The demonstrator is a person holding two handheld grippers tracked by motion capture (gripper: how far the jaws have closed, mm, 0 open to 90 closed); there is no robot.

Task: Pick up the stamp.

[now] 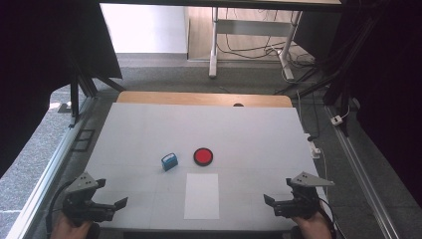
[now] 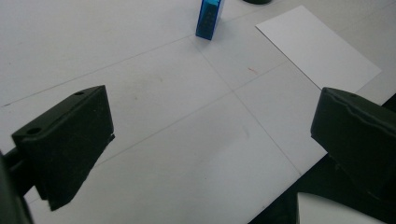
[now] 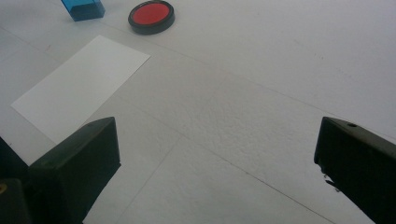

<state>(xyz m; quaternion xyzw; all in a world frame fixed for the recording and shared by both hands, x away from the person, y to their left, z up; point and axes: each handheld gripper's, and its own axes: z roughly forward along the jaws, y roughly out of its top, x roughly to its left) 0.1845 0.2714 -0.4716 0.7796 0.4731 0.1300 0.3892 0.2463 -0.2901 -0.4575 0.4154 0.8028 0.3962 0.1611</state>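
Observation:
A small blue box-like stamp (image 1: 169, 162) stands near the table's middle, with a round red ink pad in a black case (image 1: 203, 156) just to its right. A white sheet of paper (image 1: 201, 195) lies in front of them. My left gripper (image 1: 112, 193) rests open at the front left corner, well clear of all three. My right gripper (image 1: 278, 192) sits open at the front right. In the left gripper view the stamp (image 2: 209, 17) and the paper (image 2: 317, 49) lie ahead. In the right gripper view the paper (image 3: 79, 86), the ink pad (image 3: 151, 16) and the stamp (image 3: 83, 8) lie ahead to the left.
The white tabletop (image 1: 249, 134) has a wooden strip along its far edge (image 1: 204, 98). Metal rails run along both sides. Beyond the table stand desk legs and cables on the floor (image 1: 259, 50). A power strip (image 1: 313, 145) lies off the right edge.

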